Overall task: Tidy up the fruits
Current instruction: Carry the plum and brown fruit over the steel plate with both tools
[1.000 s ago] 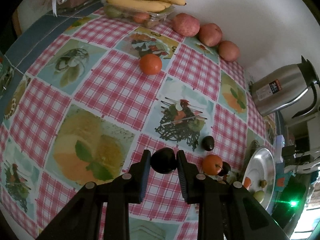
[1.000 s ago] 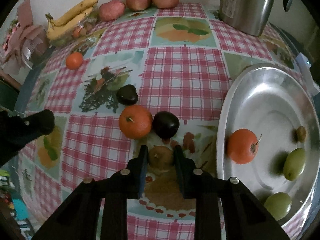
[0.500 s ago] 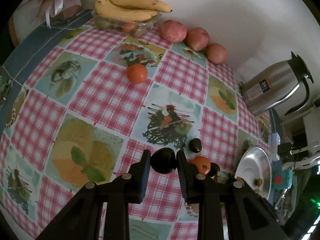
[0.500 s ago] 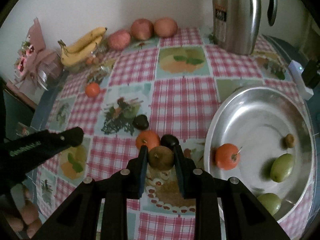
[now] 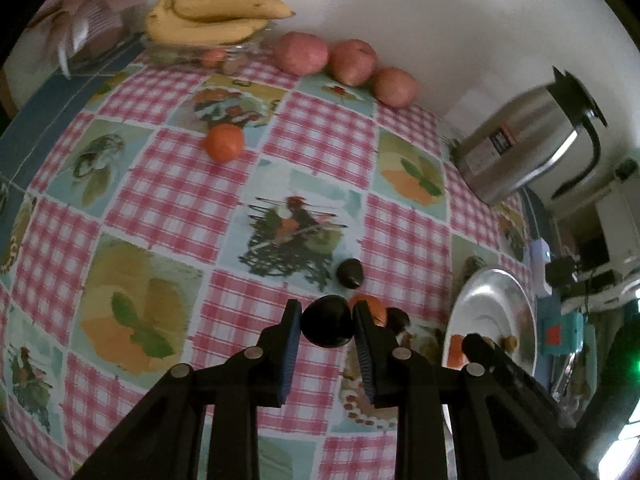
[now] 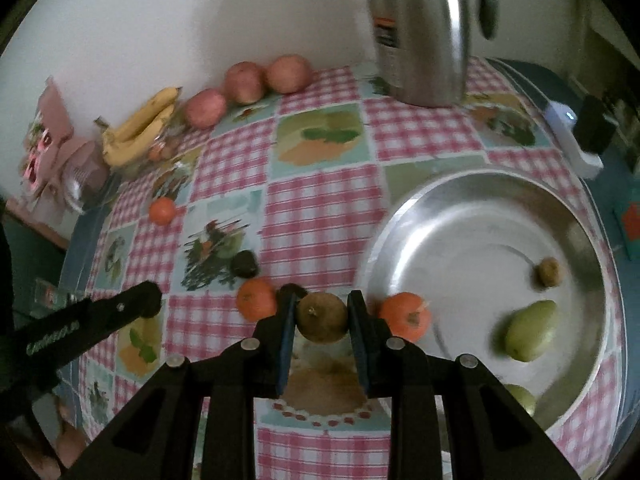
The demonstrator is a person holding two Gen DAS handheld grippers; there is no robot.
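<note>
My left gripper [image 5: 327, 322] is shut on a dark plum [image 5: 327, 327], held above the checked tablecloth. My right gripper [image 6: 322, 316] is shut on a brown round fruit [image 6: 321, 317], lifted just left of the steel tray [image 6: 472, 188]. In the tray lie an orange [image 6: 406, 317], a green pear [image 6: 530, 330], another green fruit [image 6: 520, 398] and a small brown fruit [image 6: 548, 271]. On the cloth rest an orange [image 6: 256, 299], a dark avocado-like fruit [image 6: 245, 264] and a far orange [image 6: 162, 211]. A dark fruit [image 5: 398, 317] sits beside the near orange [image 5: 374, 307].
Bananas [image 5: 216, 16] on a glass dish, three red apples [image 5: 352, 62] and a steel thermos jug [image 5: 524, 152] stand along the back wall. A pink wrapped box [image 6: 52, 152] is at the back left. A white device [image 6: 572, 140] lies by the tray's far right.
Both grippers have risen with their fruits, so the table looks farther away. The right gripper lifted the brown fruit off the cloth and drifted toward the tray.
</note>
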